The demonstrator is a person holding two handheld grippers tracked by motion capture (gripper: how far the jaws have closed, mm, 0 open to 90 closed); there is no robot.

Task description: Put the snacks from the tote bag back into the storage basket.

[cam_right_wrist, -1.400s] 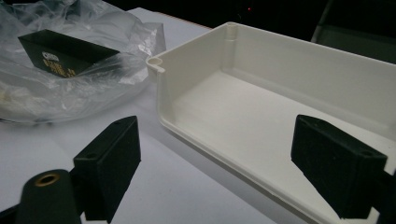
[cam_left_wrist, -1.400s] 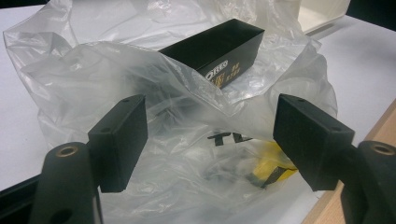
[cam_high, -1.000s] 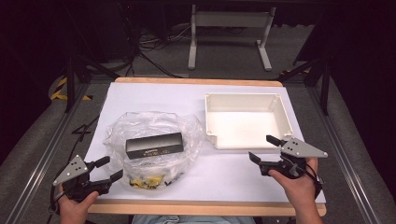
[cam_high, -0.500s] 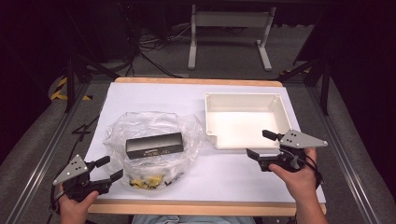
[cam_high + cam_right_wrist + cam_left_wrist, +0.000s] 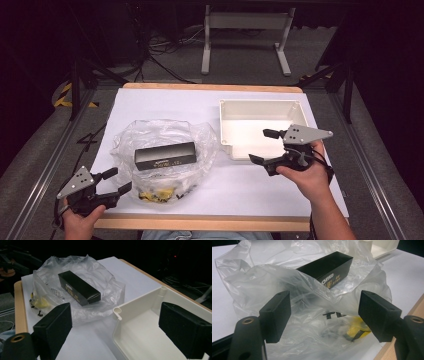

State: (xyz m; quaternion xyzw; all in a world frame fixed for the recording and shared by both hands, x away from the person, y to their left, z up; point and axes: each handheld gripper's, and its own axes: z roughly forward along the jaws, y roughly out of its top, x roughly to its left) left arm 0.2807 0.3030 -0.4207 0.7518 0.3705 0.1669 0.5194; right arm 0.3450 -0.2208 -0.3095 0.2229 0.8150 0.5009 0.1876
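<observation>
A crumpled clear plastic bag lies left of centre on the white table cover. A black box rests across it; whether it is inside the plastic or on top I cannot tell. Yellow packets show through the bag's near end. My left gripper sits at the near left corner, open, its jaws pointing at the bag and box. My right gripper hovers over the near left corner of the white tray. Its jaws have just been opening and hold nothing.
The tray is empty, with the bag and box beyond it in the right gripper view. A wooden table edge runs along the near side. A metal stand and cables lie on the dark floor beyond.
My right gripper has risen and moved away from the near edge to the tray's corner, with its jaws spread wider. The left gripper, bag and box have stayed put.
</observation>
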